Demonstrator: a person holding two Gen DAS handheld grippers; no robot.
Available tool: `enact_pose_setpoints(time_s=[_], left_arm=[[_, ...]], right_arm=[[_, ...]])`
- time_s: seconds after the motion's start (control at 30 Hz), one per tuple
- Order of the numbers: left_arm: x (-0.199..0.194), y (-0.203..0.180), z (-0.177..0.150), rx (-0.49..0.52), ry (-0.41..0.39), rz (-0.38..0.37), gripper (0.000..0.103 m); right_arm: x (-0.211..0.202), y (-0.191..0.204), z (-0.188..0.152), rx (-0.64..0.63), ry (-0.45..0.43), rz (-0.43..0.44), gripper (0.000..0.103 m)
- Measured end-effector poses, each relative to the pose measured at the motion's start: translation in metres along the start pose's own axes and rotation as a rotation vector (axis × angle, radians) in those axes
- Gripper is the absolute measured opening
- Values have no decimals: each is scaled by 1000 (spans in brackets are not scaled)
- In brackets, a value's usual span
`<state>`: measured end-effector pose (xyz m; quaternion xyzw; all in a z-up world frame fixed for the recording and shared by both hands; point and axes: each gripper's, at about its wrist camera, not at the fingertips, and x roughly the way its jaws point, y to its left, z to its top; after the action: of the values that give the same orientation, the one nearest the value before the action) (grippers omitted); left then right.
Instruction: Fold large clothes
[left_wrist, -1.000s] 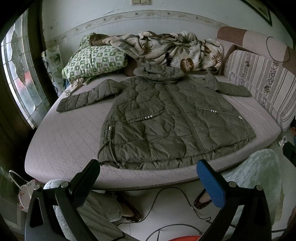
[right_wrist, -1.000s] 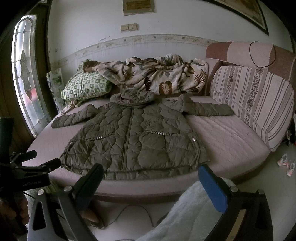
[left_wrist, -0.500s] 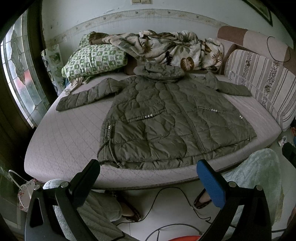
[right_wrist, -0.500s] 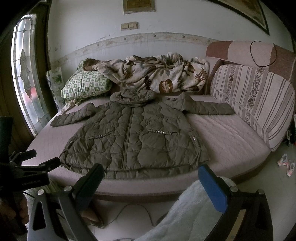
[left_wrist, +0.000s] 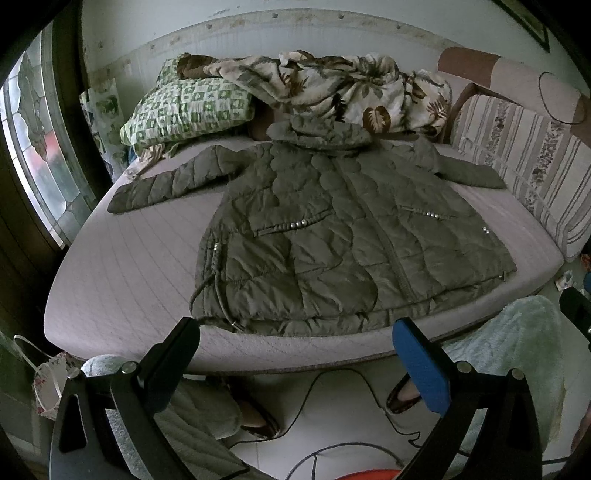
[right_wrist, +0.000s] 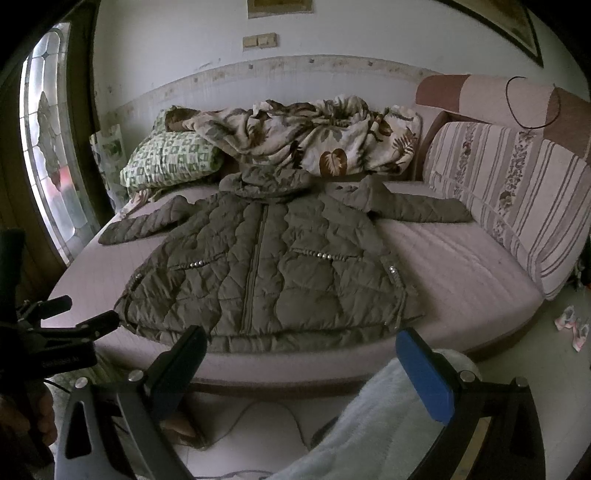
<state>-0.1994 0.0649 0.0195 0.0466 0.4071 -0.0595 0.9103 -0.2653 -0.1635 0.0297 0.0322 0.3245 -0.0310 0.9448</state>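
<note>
Bed (left_wrist: 122, 273) under spread jacket (left_wrist: 332, 236), collar perhaps hidden; both claws (left_wrist: 295, 354) (right_wrist: 301, 363) wide, empty.

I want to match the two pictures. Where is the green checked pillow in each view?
Left wrist view: the green checked pillow lies upper left, at the far end of the bed, behind the jacket sleeve.
Right wrist view: the pillow is at left of centre, also behind that sleeve.
Shared landmark: the leaf-print blanket just right of the pillow.
</note>
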Motion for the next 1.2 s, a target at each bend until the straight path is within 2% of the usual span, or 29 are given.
enact_pose_setpoints(time_s=[0.33, 0.77, 1.2], left_arm=[[20, 7, 5, -19, 47, -8, 103], [57, 30, 19, -75, 117, -2, 103], [102, 85, 39, -164, 171, 56, 103]], right_arm=[[23, 6, 6, -20, 49, 6, 103], [66, 30, 32, -92, 97, 32, 103], [134, 77, 70, -187, 166, 115, 103]])
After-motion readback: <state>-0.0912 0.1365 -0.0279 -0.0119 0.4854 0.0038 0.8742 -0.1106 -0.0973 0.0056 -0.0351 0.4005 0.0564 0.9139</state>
